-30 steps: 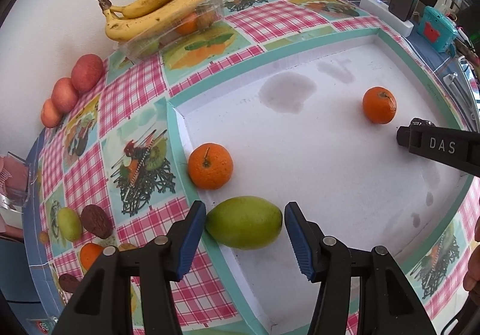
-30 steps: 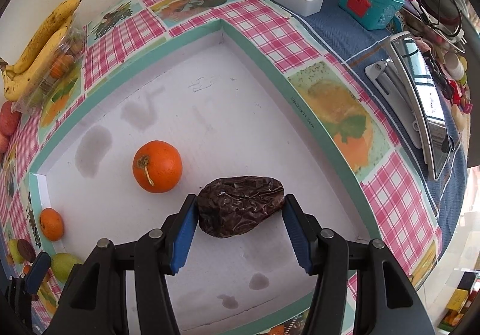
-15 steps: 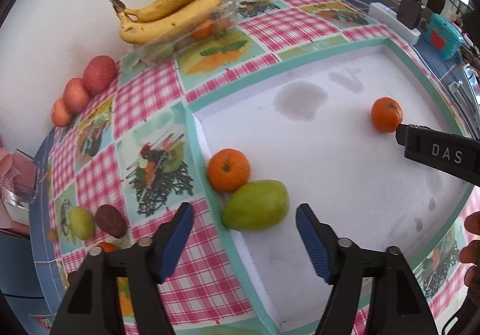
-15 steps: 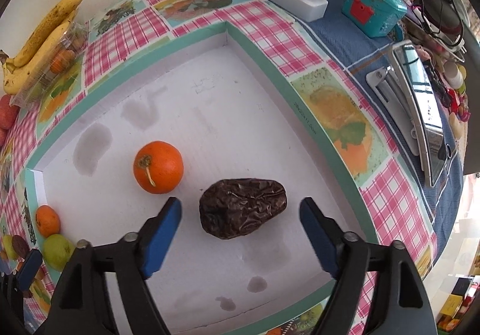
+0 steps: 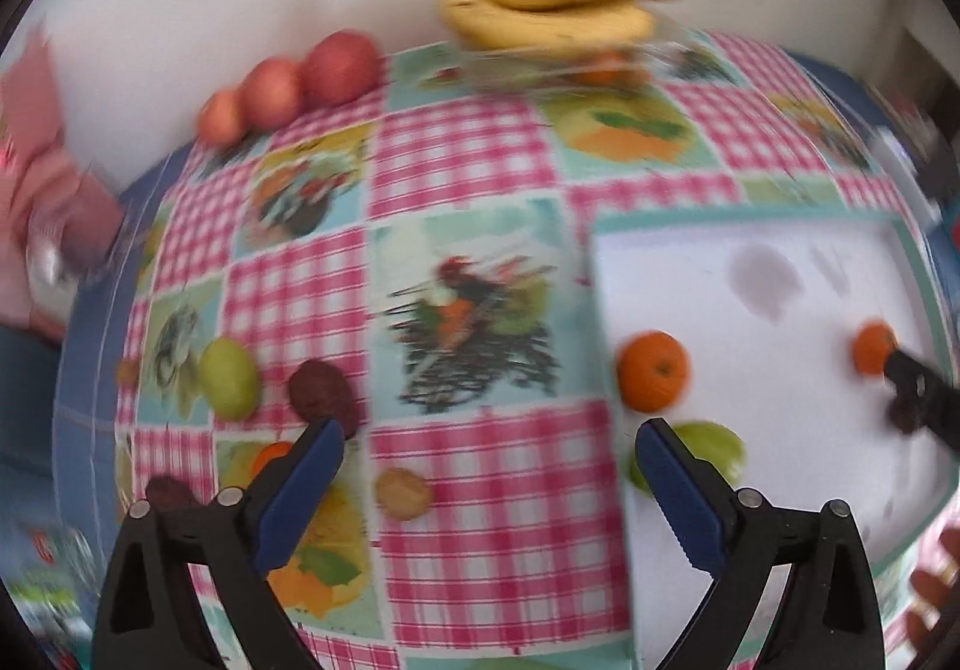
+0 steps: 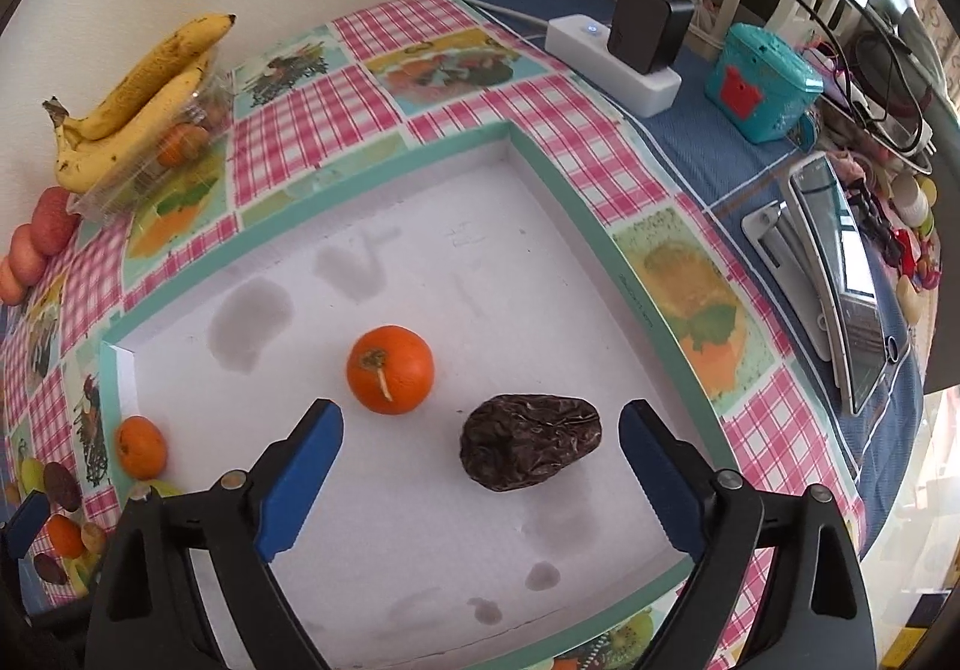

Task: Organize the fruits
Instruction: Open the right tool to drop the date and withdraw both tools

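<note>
Your biggest landmark is the pink-checked tablecloth with fruit pictures (image 6: 384, 88), and on it the shallow white tray with a teal rim (image 6: 543, 172) that looks like the collecting place. Against the wall sits the bunch of spotted yellow bananas (image 5: 552, 4) on a clear plastic punnet, with three reddish round fruits (image 5: 288, 88) lined up beside it.

Inside the tray, the wrinkled dark brown oblong fruit (image 6: 531, 439) lies loose between the blue pads of your right gripper (image 6: 480, 475); its jaws are opening and touch nothing. Just beside it is a smooth round orange with a stem (image 6: 390, 370); a second smaller orange (image 6: 141, 445) sits at the tray's far left edge, next to a pale green fruit (image 5: 714, 445).

Your left gripper (image 5: 489, 496) hangs over bare cloth, jaws opening, nothing between them. The picture is blurred here. Near it, outside the tray, lie a small green pear-like fruit (image 5: 228, 379), a dark maroon oval fruit (image 5: 321, 391) and a small tan lump (image 5: 402, 493).

Those small loose pieces probably come next. The maroon one looks soft and light, so I would take it across its short width, gently. The green one looks firmer and smoother and may slip; grip it at the widest part.
</note>
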The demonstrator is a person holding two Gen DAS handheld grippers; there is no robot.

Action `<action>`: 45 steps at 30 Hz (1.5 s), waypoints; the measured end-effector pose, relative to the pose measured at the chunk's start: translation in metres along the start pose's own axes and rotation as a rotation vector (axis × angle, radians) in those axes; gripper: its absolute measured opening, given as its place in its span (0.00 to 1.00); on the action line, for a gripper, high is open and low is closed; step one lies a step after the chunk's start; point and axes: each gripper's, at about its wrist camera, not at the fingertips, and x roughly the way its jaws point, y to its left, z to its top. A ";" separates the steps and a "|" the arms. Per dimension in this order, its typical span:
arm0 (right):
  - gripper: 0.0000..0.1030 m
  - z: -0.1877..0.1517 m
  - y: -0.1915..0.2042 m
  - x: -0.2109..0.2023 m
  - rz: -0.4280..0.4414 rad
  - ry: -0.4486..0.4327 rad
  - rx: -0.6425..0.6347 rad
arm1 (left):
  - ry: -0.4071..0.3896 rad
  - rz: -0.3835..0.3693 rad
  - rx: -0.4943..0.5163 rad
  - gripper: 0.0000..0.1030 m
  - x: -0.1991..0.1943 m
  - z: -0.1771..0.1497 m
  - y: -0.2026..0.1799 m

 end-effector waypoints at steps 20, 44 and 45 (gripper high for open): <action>0.91 -0.011 0.077 -0.023 0.192 -0.023 -0.187 | -0.045 0.186 -0.365 0.97 -0.022 -0.008 0.167; 0.91 -0.057 0.192 -0.063 0.402 -0.028 -0.490 | -0.034 0.122 -0.615 0.97 -0.035 -0.047 0.272; 0.91 -0.060 0.197 -0.063 0.417 -0.022 -0.497 | -0.031 0.115 -0.621 0.97 -0.033 -0.048 0.274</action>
